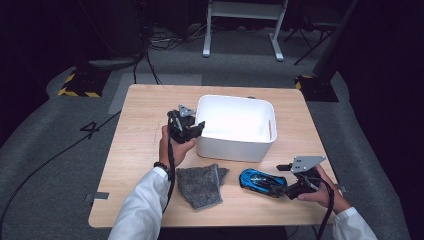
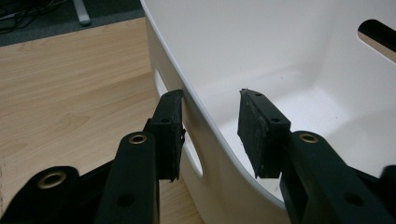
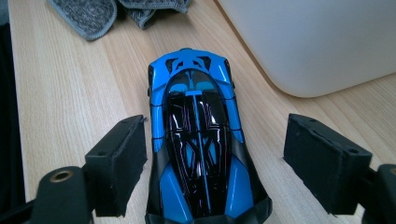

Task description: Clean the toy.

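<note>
A white plastic bin (image 1: 231, 148) stands in the middle of the wooden table (image 1: 145, 115). My left gripper (image 1: 196, 127) straddles the bin's left wall near a handle slot. In the left gripper view the bin wall (image 2: 280, 46) runs between the jaws of that gripper (image 2: 210, 130): the outer pad lies against the wall, the inner pad stands off it. A blue and black toy car (image 1: 261, 181) lies near the front edge. My right gripper (image 1: 286, 180) is at its right end, open. In the right gripper view the car (image 3: 196, 140) sits between the spread pads of the right gripper (image 3: 215, 158), with gaps on both sides.
A crumpled grey cloth (image 1: 200, 182) lies left of the car, in front of the bin, and its edge shows as the grey cloth (image 3: 84, 14) beyond the car. Bare wood lies left of the bin. The floor behind holds cables and a white stand (image 1: 240, 30).
</note>
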Demonstrator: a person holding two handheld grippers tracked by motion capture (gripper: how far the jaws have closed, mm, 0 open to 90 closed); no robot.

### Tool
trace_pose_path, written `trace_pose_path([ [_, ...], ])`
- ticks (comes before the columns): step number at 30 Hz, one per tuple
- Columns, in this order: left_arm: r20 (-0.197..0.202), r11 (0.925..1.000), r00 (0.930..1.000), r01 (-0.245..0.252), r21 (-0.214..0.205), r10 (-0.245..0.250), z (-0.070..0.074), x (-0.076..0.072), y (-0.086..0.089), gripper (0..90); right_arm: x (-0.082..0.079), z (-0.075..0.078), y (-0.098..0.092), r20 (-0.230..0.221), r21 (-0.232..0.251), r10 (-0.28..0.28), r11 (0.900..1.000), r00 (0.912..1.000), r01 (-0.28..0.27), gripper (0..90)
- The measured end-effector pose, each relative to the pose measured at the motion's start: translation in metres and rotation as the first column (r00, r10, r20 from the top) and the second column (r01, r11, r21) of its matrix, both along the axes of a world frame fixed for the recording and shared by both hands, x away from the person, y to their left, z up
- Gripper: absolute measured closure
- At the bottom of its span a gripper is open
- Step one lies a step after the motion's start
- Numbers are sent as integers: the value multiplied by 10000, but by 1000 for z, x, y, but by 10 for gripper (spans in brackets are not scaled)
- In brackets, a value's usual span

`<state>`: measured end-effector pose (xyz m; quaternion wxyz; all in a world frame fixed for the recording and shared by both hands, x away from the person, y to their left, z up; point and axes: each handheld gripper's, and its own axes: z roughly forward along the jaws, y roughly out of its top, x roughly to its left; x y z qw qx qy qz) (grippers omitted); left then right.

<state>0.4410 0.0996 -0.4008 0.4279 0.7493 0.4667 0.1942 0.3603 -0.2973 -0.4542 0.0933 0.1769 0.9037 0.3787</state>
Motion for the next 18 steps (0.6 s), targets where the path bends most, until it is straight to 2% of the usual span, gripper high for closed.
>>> trace_pose_path([
  [6, -56, 9993, 9994, -341, -130, 340, 0, -13, -6, 605, 1, -3, 0, -64, -135, -32, 9999, 10000, 31, 213],
  [10, -55, 9995, 9996, -275, -167, 274, -1, -19, -11, 597, 2, -6, -2, -87, -180, -19, 9998, 10000, 18, 204],
  [13, -57, 9995, 9997, -228, -216, 227, -1, -23, -16, 589, 2, -12, -5, -345, 93, -19, 10000, 9994, 22, 190],
  [15, -88, 9998, 9999, -117, -184, 116, -1, -26, -18, 576, 1, -16, -6, -293, -189, 54, 9998, 9996, -59, 196],
  [18, -74, 9996, 10000, 11, -291, -13, -2, -29, -23, 560, 0, -19, -11, -486, 183, 17, 9998, 9988, -8, 185],
])
